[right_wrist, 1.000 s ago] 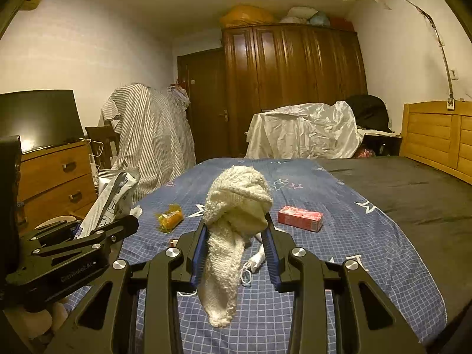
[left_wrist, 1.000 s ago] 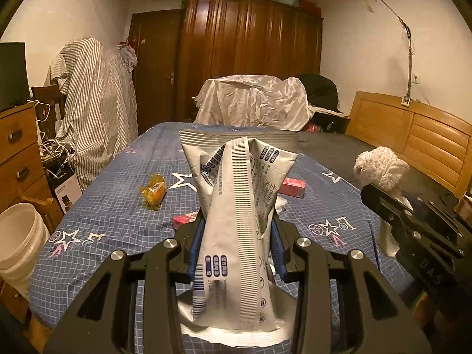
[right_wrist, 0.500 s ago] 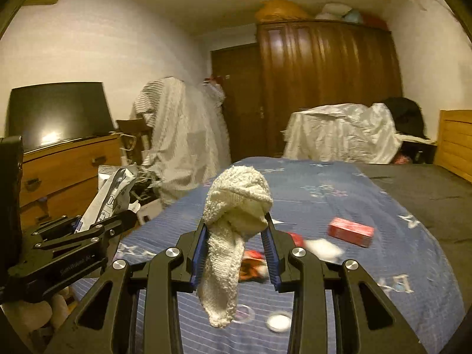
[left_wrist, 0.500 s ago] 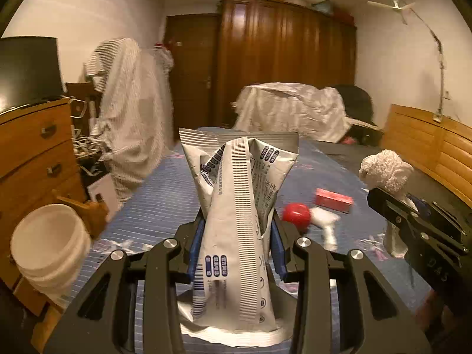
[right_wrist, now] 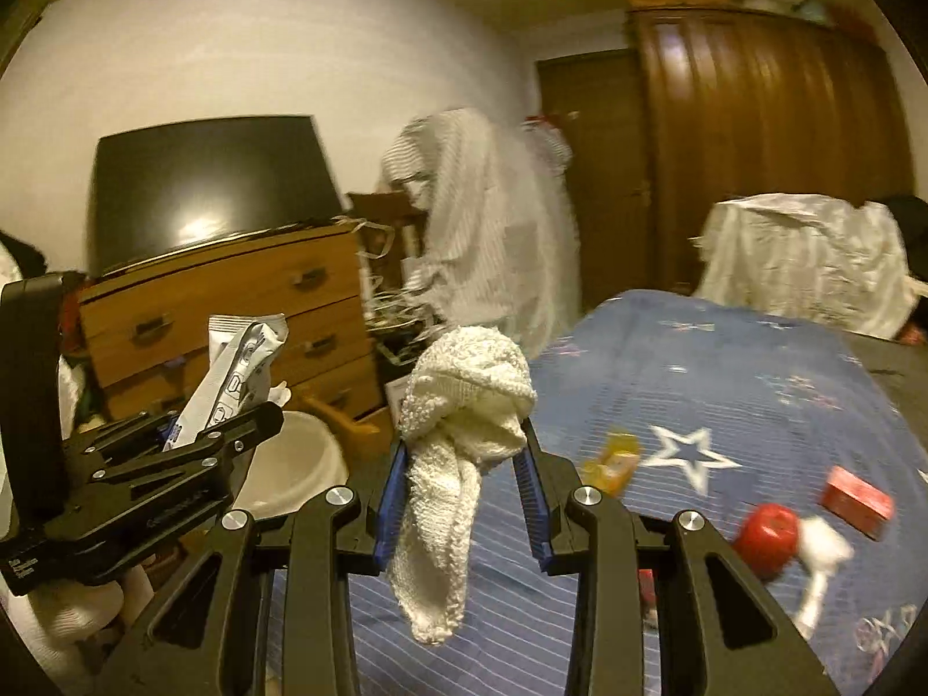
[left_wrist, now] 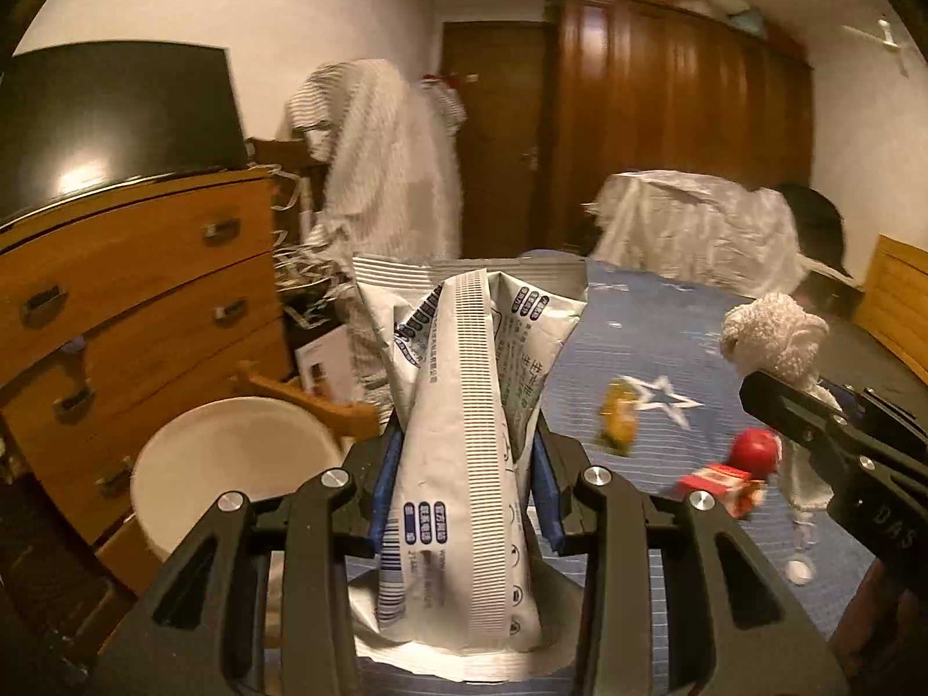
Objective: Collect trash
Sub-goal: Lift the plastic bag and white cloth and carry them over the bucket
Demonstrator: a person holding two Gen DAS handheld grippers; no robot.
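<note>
White bucket [left_wrist: 232, 464], low and to the left of the left gripper [left_wrist: 464, 464], beside the wooden dresser [left_wrist: 133, 290]; left gripper clamped on a silver snack wrapper [left_wrist: 464, 406] standing upright between its blue pads; yellow wrapper [left_wrist: 617, 417], red ball [left_wrist: 754, 449] and red packet [left_wrist: 713, 478] lying on the blue bedspread [left_wrist: 667, 348] ahead to its right; right gripper [right_wrist: 461, 499] closed on a white knitted sock [right_wrist: 458, 435], toe hanging below the pads; red box [right_wrist: 855, 499] on the bedspread far right.

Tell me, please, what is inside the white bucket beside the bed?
The white bucket shows only bare pale inner wall. Its bottom is hidden in both views: the left claw and the silver wrapper it grips cover it.
</note>
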